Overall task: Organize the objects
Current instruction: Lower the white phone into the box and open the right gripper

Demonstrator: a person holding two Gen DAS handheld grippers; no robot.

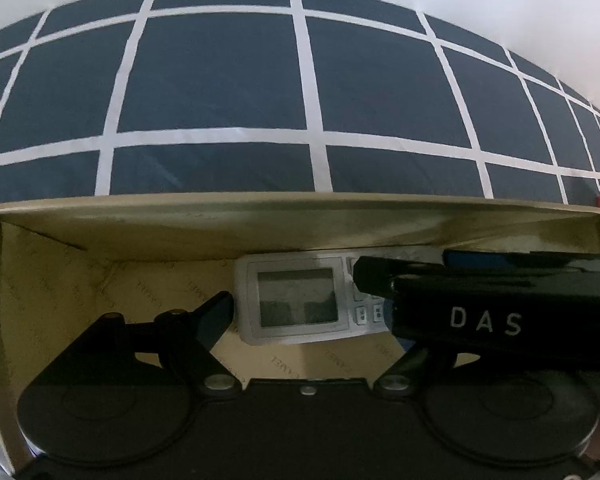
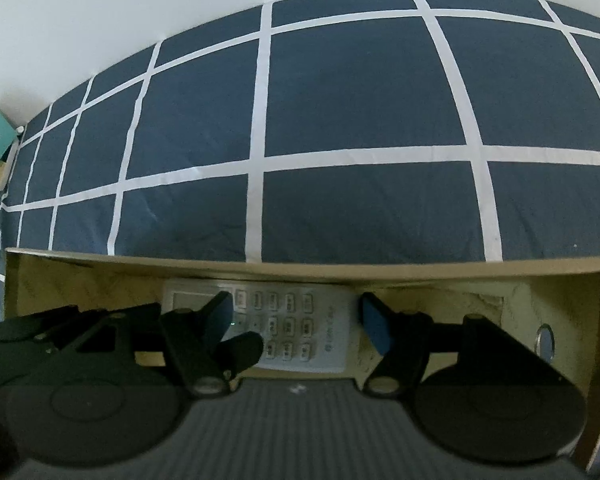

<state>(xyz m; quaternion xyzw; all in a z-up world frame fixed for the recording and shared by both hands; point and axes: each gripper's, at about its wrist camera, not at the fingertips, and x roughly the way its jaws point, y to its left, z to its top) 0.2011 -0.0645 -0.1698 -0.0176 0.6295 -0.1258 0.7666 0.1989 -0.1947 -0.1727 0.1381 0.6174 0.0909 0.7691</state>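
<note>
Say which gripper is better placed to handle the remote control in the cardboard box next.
Right, probably. The right gripper brackets the keypad half of the remote control, with one finger at its end. The left gripper shows only one finger, by the screen end; the right gripper's body crosses over its other side.

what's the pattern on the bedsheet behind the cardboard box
Dark navy with a white grid of lines on the bedsheet, clearest in the right wrist view.
</note>
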